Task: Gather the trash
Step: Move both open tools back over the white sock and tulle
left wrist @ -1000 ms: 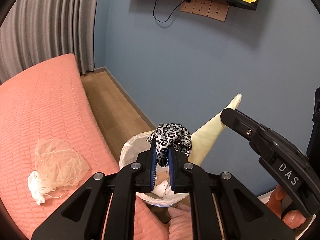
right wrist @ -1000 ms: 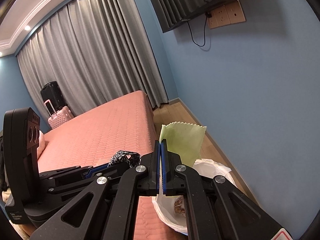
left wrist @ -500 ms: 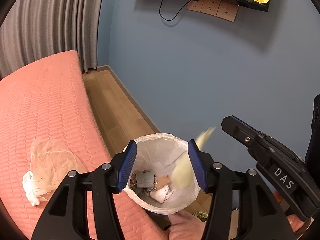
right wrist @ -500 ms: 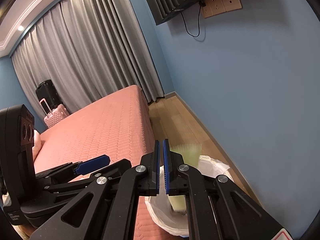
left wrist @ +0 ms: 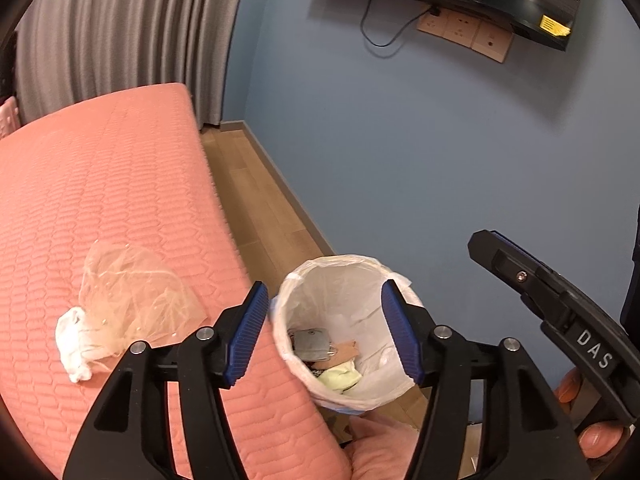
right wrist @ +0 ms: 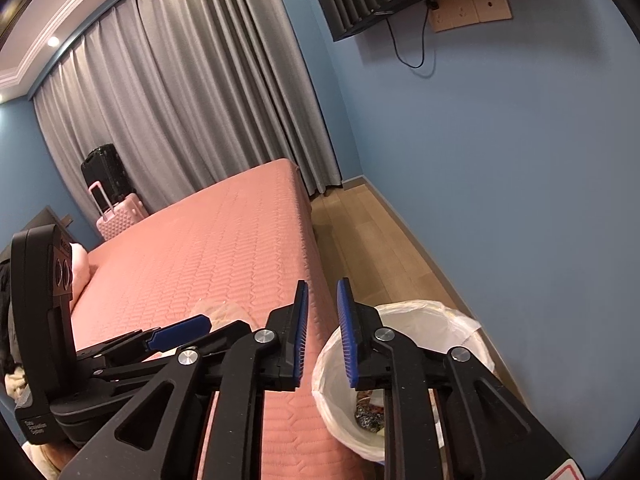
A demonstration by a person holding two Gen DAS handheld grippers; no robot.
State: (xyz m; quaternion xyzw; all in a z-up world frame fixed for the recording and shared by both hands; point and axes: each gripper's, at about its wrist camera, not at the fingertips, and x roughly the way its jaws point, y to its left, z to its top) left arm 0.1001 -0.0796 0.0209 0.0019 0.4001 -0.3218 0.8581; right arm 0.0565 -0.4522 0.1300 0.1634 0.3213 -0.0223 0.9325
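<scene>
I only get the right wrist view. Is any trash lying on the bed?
Observer: Yes. A sheer mesh bag lies on the bed, left of the bin.
Operator: Anything with it?
Observer: A crumpled white wad touches the bag's lower left edge.
Operator: My claw blocks the bin floor. Is there a yellow cloth inside?
Observer: Yes, a pale yellow cloth lies at the bottom.
</scene>
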